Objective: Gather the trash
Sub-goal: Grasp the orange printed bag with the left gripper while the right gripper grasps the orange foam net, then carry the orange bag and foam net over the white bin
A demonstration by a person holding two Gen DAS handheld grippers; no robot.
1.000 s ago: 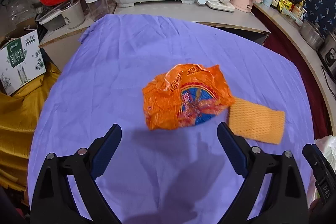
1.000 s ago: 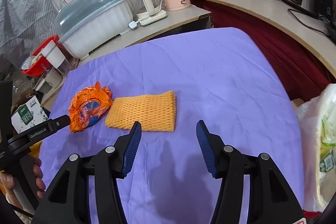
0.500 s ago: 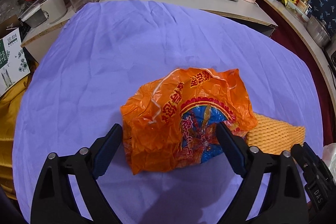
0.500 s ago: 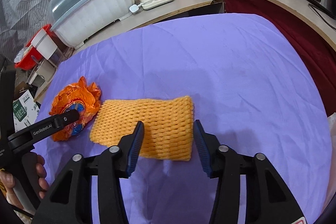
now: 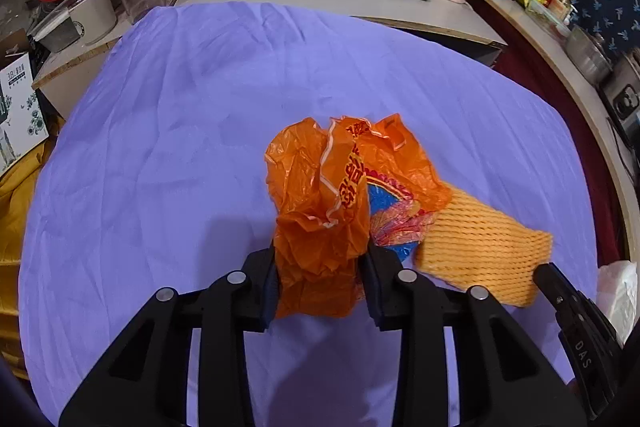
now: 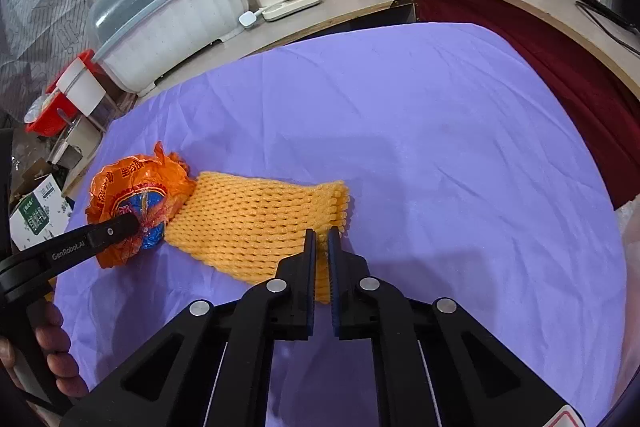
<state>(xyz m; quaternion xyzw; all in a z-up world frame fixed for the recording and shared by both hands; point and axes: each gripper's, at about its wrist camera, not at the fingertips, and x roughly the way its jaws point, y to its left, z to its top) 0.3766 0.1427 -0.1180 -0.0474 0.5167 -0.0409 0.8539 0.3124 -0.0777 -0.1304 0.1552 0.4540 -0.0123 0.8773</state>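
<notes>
Orange bag [image 5: 320, 227] in closing L gripper [image 5: 320, 267]; R gripper [image 6: 322, 247] clamped on foam net [image 6: 256, 223]; both angled down.

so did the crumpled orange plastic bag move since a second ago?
Yes. The crumpled orange plastic bag was bunched upright between the closing left gripper, now overlapping the yellow foam net sleeve on the purple cloth.

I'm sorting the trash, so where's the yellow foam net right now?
In the right wrist view the yellow foam net lies on the purple cloth, touching the orange bag on its left, its near edge pinched in the right gripper.
</notes>
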